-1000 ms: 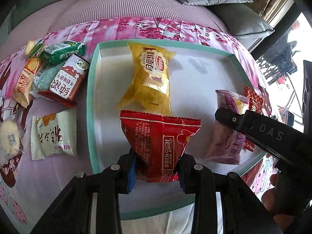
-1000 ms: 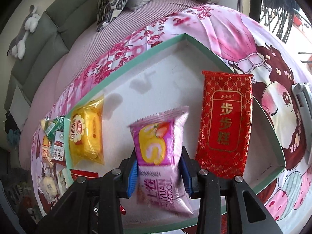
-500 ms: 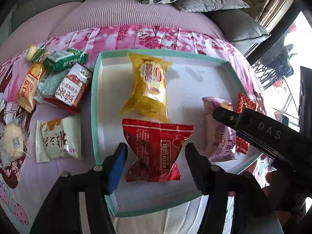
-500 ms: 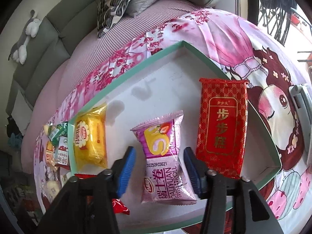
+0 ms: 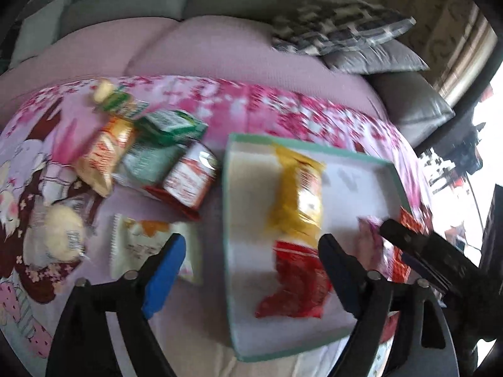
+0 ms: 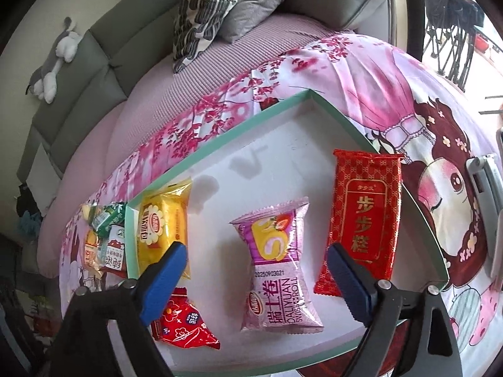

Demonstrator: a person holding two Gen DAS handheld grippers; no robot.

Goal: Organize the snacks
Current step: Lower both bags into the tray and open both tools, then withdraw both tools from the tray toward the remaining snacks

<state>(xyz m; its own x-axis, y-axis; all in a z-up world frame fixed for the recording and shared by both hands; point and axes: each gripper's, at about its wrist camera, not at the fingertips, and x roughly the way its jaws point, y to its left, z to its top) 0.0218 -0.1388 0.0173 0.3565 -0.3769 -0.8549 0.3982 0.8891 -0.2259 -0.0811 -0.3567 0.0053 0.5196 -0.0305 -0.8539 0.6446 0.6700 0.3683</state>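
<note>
Four packs in the tray (image 6: pixel 220 139) (yellow bun (image 6: pixel 163 224), red pack (image 6: pixel 180 325) nearest the cameras, "DALIYUAN SWISS ROLL" (image 6: pixel 278 267), red "步步糕" (image 6: pixel 364 220)), about six loose snacks (image 5: pixel 135 160) left of it; left gripper (image 5: pixel 248 264) and right gripper (image 6: pixel 256 279) just opened, spread, empty.

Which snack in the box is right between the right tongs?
The pink Swiss roll packet. It lies between the open right tongs; the yellow and red packets lie off to the sides.

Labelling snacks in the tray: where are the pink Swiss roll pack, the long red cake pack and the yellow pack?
pink Swiss roll pack (image 6: pixel 279 267), right wrist view, middle.
long red cake pack (image 6: pixel 364 216), right wrist view, label.
yellow pack (image 6: pixel 165 226), right wrist view, front.
</note>
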